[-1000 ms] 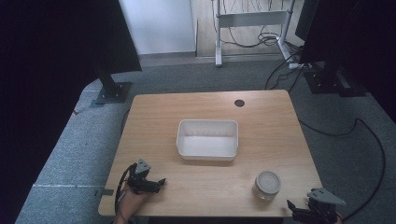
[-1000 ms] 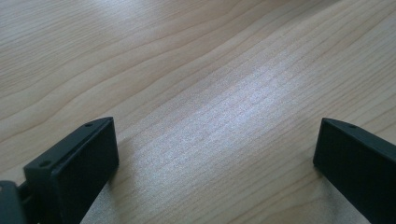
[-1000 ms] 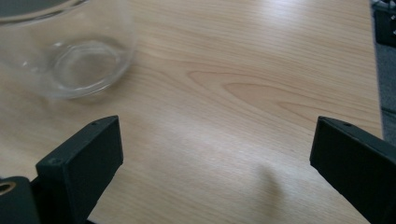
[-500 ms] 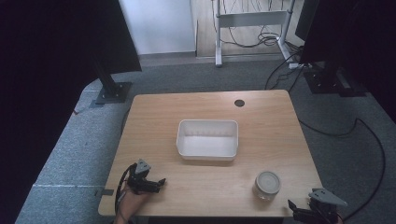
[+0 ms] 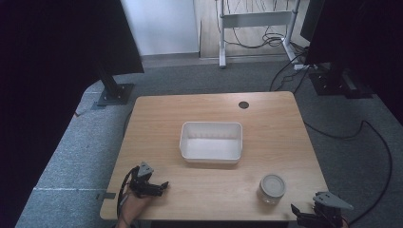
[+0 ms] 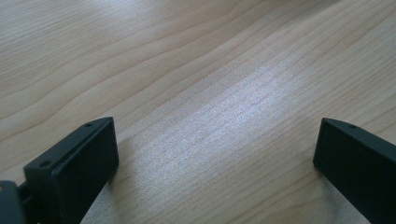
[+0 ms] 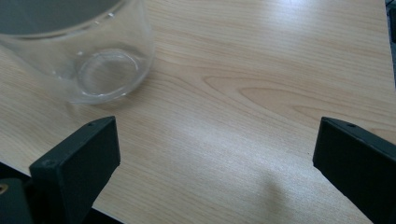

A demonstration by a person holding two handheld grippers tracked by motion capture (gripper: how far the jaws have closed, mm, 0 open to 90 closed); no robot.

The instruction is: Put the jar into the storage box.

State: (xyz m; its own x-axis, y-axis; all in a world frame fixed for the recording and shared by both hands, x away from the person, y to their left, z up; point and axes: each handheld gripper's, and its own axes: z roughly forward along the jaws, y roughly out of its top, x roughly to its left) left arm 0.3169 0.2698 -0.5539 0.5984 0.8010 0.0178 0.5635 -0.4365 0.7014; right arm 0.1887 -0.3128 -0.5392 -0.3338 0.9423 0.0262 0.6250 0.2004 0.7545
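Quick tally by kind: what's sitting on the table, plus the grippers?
White rectangular plastic bin: 1
Clear round glass jar: 1
Hand-held black grippers: 2, left gripper, right gripper, both open
Total: 4

left gripper [image 5: 160, 186]: black, cable looped | right gripper [image 5: 304, 214]: black, grey plate, seemingly three-cornered
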